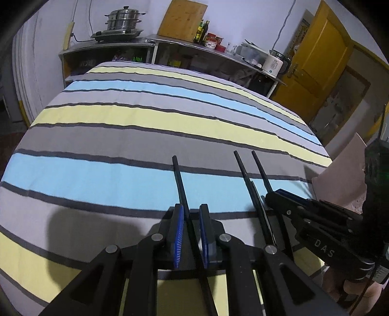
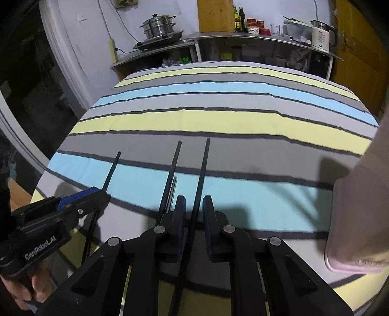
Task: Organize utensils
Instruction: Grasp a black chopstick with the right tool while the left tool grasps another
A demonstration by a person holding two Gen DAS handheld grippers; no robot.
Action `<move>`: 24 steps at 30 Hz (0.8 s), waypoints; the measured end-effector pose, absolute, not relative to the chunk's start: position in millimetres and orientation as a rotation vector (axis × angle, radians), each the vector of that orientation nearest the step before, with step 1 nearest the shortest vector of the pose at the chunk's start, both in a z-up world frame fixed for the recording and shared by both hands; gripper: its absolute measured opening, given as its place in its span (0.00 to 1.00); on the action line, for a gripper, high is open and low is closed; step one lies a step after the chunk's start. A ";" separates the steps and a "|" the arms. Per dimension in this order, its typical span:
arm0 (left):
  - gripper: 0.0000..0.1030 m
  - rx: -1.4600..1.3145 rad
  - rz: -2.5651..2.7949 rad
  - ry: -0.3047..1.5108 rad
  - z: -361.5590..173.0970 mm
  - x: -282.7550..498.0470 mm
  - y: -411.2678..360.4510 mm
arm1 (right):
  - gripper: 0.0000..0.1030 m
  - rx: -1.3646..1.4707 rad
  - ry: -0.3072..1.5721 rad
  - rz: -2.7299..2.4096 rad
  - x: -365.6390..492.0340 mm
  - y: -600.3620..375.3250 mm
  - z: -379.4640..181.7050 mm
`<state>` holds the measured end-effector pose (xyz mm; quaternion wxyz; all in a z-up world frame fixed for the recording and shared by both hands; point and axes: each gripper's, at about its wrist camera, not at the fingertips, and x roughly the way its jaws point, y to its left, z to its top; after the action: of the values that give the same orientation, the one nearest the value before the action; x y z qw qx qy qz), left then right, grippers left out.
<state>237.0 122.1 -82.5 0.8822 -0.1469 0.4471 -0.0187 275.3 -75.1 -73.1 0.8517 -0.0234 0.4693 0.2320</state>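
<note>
Three black chopsticks lie on the striped tablecloth [image 1: 121,136]. In the left wrist view my left gripper [image 1: 190,233] straddles one black chopstick [image 1: 181,184], its blue pads apart on either side of it. My right gripper [image 2: 194,226] straddles another chopstick [image 2: 203,170] with a gap on each side; a third chopstick [image 2: 171,172] lies just left of it. The right gripper [image 1: 279,194] shows in the left wrist view beside the two chopsticks [image 1: 248,177]. The left gripper [image 2: 97,192] shows at the left of the right wrist view over its chopstick [image 2: 111,170].
A pink container [image 2: 352,214] stands at the table's right edge, also in the left wrist view [image 1: 340,179]. Behind the table is a steel shelf [image 1: 150,40] with a steamer pot [image 1: 124,19], a cutting board, bottles and a kettle [image 1: 276,64]. A yellow door [image 1: 321,56] is at the right.
</note>
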 end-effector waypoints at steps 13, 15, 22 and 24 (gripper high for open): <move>0.06 -0.217 0.008 0.967 -79.9 249.9 109.8 | 0.06 -0.047 1.004 0.486 278.2 -76.1 -70.6; 0.06 -0.242 0.002 0.967 -77.8 248.5 114.5 | 0.06 -0.038 0.994 0.492 274.4 -78.5 -65.3; 0.05 -0.256 -0.034 0.903 -45.0 232.3 115.1 | 0.05 -0.017 0.937 0.518 258.3 -84.5 -36.0; 0.05 -0.259 -0.047 0.880 -32.3 226.0 115.3 | 0.05 -0.011 0.915 0.525 252.5 -88.3 -24.2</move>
<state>226.0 115.3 -32.3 0.8964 -0.1252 0.4246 -0.0225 252.5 -88.3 -24.2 0.8641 -0.0053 0.4364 0.2507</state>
